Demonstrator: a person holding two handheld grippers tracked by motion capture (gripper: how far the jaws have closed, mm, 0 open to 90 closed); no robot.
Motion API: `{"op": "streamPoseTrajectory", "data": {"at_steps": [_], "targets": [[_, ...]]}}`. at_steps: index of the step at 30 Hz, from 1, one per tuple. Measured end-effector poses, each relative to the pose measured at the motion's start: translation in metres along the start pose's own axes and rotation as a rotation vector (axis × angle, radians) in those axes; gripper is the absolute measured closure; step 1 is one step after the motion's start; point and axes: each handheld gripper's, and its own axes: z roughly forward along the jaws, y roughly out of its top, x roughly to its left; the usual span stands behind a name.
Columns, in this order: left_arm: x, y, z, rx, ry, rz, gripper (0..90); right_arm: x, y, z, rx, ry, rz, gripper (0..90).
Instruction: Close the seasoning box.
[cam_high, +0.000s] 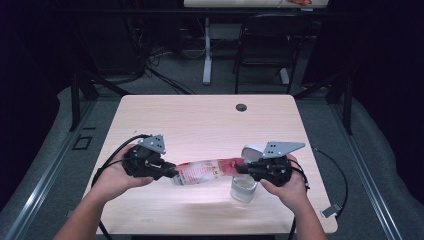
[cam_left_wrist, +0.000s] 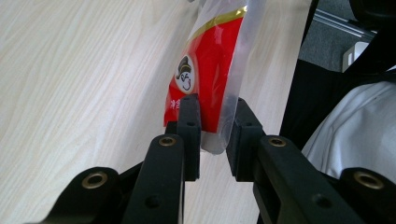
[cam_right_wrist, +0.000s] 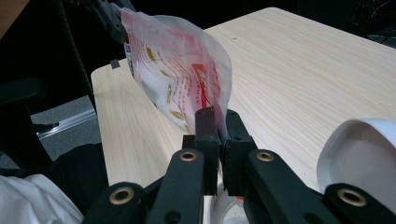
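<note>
A red and white plastic snack packet (cam_high: 205, 171) hangs stretched level between my two grippers, just above the wooden table (cam_high: 200, 120). My left gripper (cam_high: 175, 174) is shut on its left end; in the left gripper view the packet (cam_left_wrist: 210, 70) rises from between the jaws of that gripper (cam_left_wrist: 215, 121). My right gripper (cam_high: 245, 170) is shut on the other end. In the right gripper view the packet (cam_right_wrist: 182, 70) bulges open above that gripper (cam_right_wrist: 217, 121), whose jaws pinch its edge. A clear jar (cam_high: 244, 189) stands directly under the right gripper.
A white round lid (cam_high: 252, 151) stands up beside the right gripper, seen close as the lid (cam_right_wrist: 359, 154) in the right gripper view. A cable hole (cam_high: 241, 107) sits near the table's far edge. A black chair (cam_high: 267, 45) stands beyond the table.
</note>
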Motion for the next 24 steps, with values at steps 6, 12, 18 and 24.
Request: {"op": "streamPoseTrajectory", "data": {"at_steps": [6,12,18,24], "targets": [[0.0,0.003,0.0,0.003,-0.001,0.0,77.9,-0.001,-0.001,0.0,-0.006,-0.001,0.009,87.6],[-0.002,0.007,-0.003,0.01,-0.008,0.002,78.1,0.0,-0.001,-0.002,0.002,0.0,0.005,87.6],[-0.004,0.011,-0.007,0.02,-0.007,0.006,78.1,0.0,0.0,-0.004,0.011,0.001,0.0,87.0],[-0.006,0.018,-0.01,0.034,0.001,0.014,78.2,-0.001,-0.001,-0.005,0.012,-0.003,0.012,86.7]]}}
